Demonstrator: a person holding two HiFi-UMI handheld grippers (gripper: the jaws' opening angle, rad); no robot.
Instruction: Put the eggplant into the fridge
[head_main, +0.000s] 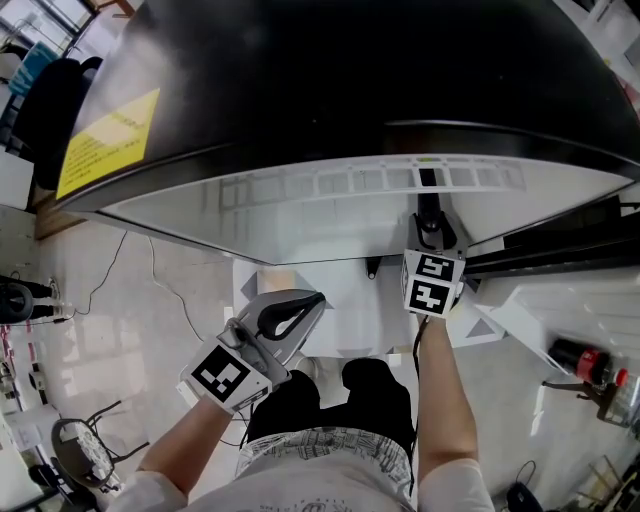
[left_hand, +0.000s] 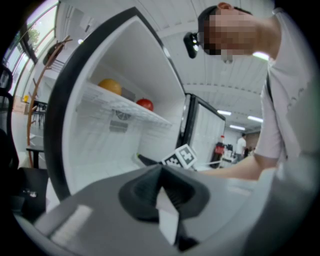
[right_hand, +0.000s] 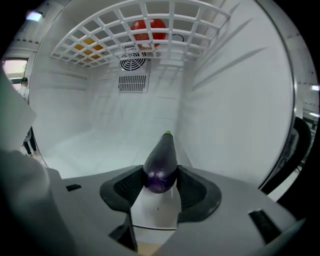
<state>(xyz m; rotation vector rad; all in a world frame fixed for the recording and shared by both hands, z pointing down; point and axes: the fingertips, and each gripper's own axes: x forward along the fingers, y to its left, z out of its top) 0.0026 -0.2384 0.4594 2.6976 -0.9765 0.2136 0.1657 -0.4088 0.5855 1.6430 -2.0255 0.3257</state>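
Observation:
A dark purple eggplant (right_hand: 161, 160) with a small green tip is clamped between the pads of my right gripper (right_hand: 161, 174), pointing into the white fridge compartment (right_hand: 100, 135) just above its floor. From the head view, the right gripper (head_main: 430, 235) reaches under the fridge's black top (head_main: 350, 70). The left gripper view shows the eggplant (left_hand: 146, 161) low inside the fridge beside the right gripper's marker cube (left_hand: 180, 156). My left gripper (left_hand: 160, 186) is shut with nothing in it and hangs outside the fridge (head_main: 290, 315).
A wire shelf (right_hand: 165, 20) above the eggplant carries a red fruit (right_hand: 148, 29) and an orange one (right_hand: 86, 46). The open fridge door (head_main: 560, 250) stands at the right. A red-capped bottle (head_main: 585, 362) lies on the floor at the right, and a chair (head_main: 85, 450) is at the lower left.

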